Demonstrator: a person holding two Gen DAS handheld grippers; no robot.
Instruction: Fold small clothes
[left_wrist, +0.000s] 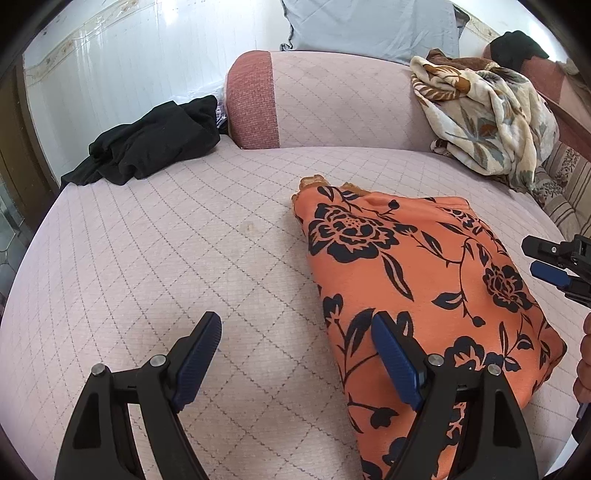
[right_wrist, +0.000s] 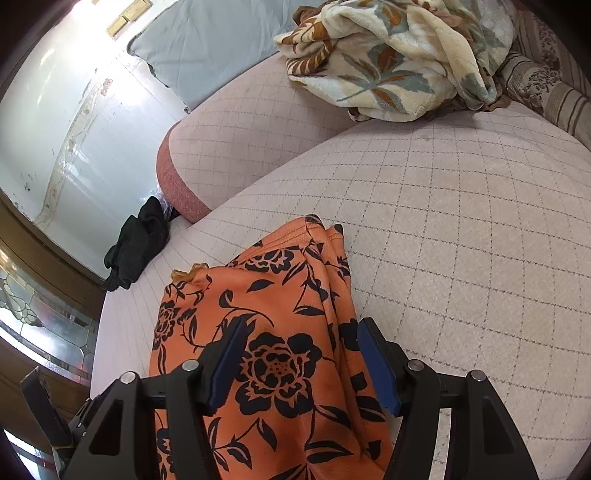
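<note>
Pink sofa seat (left_wrist: 184, 240) with one folded orange flower cloth (left_wrist: 424, 277) lying on it.

On the seat, the orange flower cloth lies flat, folded into a thick pad. Over it, the left gripper (left_wrist: 295, 358) is spread wide and holds nothing; one finger is above the cloth's edge, the other above bare seat beside it. Over the cloth too, the right gripper (right_wrist: 299, 363) is spread wide and holds nothing. Far from the cloth, a black garment (left_wrist: 147, 144) sits at the seat's edge. Behind the cloth, a cream leaf blanket (left_wrist: 487, 122) is heaped by the backrest, under a gray pillow (left_wrist: 369, 26).
</note>
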